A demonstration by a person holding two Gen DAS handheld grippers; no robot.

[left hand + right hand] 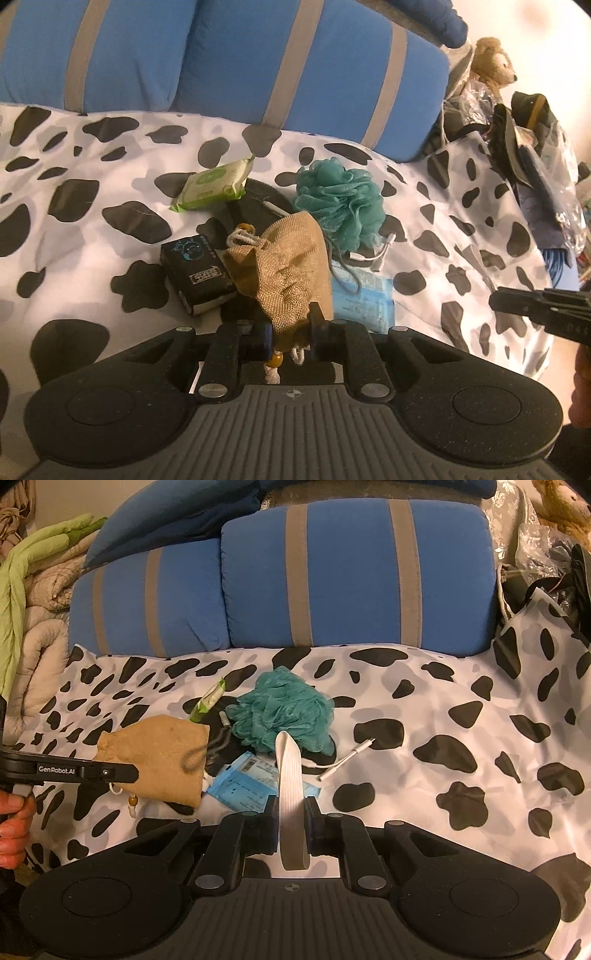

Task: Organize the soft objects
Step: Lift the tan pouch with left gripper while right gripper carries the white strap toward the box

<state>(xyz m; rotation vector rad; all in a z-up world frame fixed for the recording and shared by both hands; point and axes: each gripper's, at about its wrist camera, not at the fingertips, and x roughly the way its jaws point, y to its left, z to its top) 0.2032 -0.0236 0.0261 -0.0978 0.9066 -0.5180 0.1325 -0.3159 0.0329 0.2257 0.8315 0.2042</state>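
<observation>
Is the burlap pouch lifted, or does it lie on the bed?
Lifted. The left gripper pinches the pouch at its drawstring end; its beads dangle free.

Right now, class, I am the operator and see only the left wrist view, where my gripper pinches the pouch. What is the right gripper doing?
Observer: The right gripper is shut on a flat white strap.
Operator: Is anything soft lying beyond my left edge, past the pouch?
Observer: Yes, a green blanket lies on beige quilts, left of the pillows.
</observation>
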